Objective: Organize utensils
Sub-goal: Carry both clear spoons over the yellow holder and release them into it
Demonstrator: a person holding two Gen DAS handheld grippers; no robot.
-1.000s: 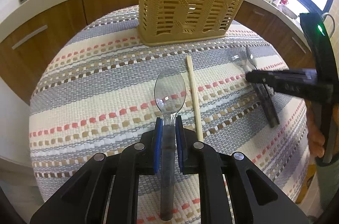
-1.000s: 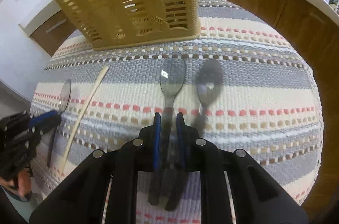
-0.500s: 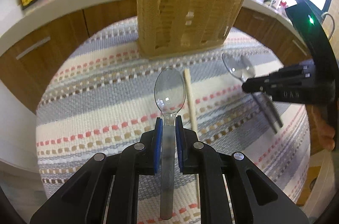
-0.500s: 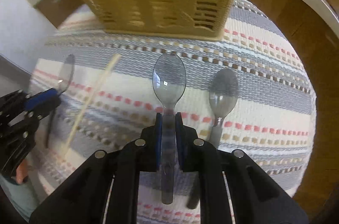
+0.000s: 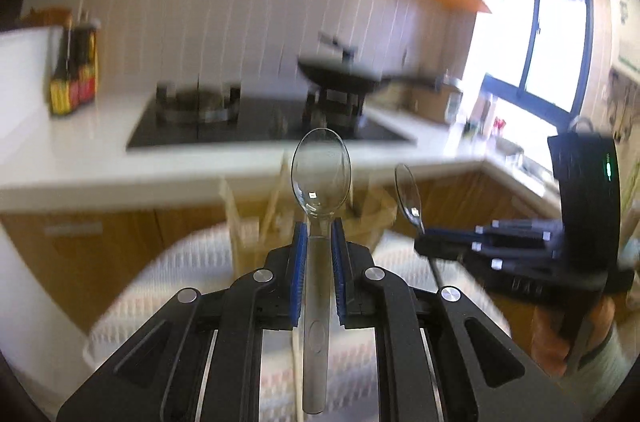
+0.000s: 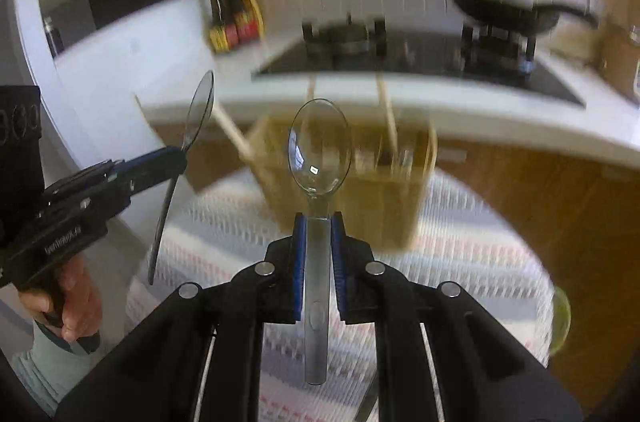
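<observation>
My left gripper (image 5: 319, 234) is shut on the handle of a clear plastic spoon (image 5: 320, 174), bowl pointing up and away. My right gripper (image 6: 318, 222) is shut on a second clear spoon (image 6: 319, 150) in the same way. Both are held in the air above the striped cloth (image 6: 480, 242). Each gripper shows in the other's view: the right gripper (image 5: 424, 246) at the right, the left gripper (image 6: 176, 158) at the left. The yellow slotted basket (image 6: 380, 198) stands ahead and below, blurred, with chopsticks (image 6: 390, 118) sticking out of it.
A pale chopstick (image 5: 296, 362) lies on the cloth under my left gripper. Behind the table runs a white counter (image 5: 80, 158) with a black hob (image 5: 260, 126), a pan (image 5: 340, 74) and sauce bottles (image 5: 74, 78). Wooden cabinet fronts (image 6: 540, 190) stand below it.
Both grippers have lifted their spoons off the cloth and tilted upward. The basket has dropped low in both views and the counter and hob have come into sight.
</observation>
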